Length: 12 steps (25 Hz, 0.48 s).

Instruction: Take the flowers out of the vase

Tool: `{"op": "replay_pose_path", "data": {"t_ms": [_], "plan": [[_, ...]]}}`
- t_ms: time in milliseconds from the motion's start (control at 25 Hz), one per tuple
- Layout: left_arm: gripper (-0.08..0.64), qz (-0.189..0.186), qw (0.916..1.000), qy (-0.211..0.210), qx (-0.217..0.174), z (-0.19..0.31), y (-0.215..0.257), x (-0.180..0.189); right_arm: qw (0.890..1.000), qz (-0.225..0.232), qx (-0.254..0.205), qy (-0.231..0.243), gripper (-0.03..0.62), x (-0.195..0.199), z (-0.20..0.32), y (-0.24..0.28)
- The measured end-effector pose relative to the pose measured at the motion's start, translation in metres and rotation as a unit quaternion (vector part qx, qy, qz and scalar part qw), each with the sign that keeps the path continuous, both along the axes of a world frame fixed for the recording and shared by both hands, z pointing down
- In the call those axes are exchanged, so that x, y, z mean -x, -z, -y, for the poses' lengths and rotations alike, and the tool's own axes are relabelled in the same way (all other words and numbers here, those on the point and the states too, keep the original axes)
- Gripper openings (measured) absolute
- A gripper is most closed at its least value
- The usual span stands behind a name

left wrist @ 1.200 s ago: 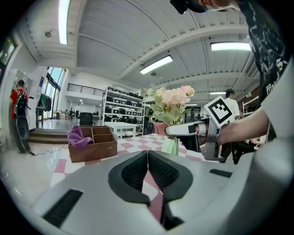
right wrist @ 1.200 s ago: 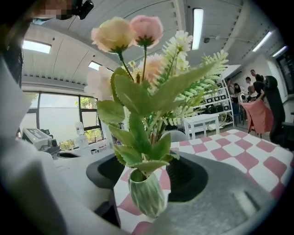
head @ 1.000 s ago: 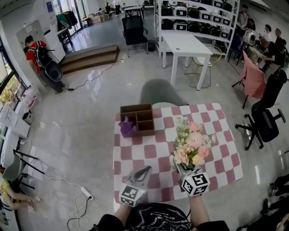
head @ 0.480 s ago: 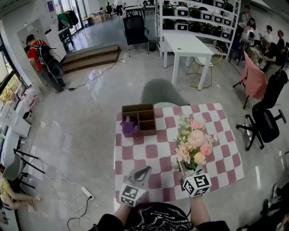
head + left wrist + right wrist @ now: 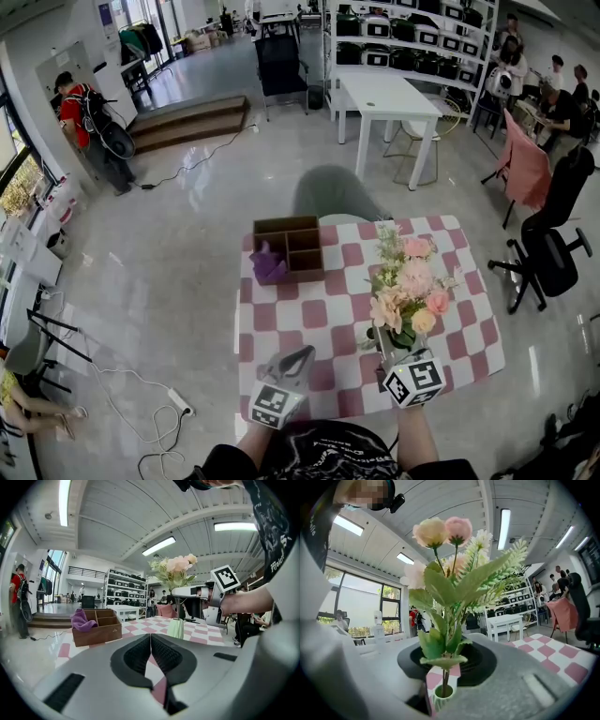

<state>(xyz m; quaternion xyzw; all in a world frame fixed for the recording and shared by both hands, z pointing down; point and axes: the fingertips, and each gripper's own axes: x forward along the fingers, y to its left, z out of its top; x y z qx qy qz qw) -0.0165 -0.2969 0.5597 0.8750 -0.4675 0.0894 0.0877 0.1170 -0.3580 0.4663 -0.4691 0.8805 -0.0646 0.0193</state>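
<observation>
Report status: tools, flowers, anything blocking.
Left tool shut, empty. Right tool just closing tighter on flowers. Flowers not yet clear of vase. Nothing blocking the lift.

No word or number can be read with any certainty. The left cube [image 5: 270,405] behind the left claw [image 5: 302,356] and the right cube [image 5: 415,378] behind the right claw [image 5: 385,345] carry black-and-white square code markers, without letters or digits. White lettering [image 5: 276,565] on the person's black shirt [image 5: 267,522], above and right of the left claw, is too warped to read. A pale stamp [image 5: 115,630] on the wooden box [image 5: 89,637], left of that claw, is too small to make out
</observation>
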Motion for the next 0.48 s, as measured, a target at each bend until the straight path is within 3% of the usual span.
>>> {"op": "replay_pose_path", "data": {"t_ms": [480], "plan": [[0.011,-0.004,0.9998,-0.017,0.002,-0.009,-0.005,-0.010,0.999,0.028,-0.031,-0.026,0.086,-0.015,-0.016,0.039]]}}
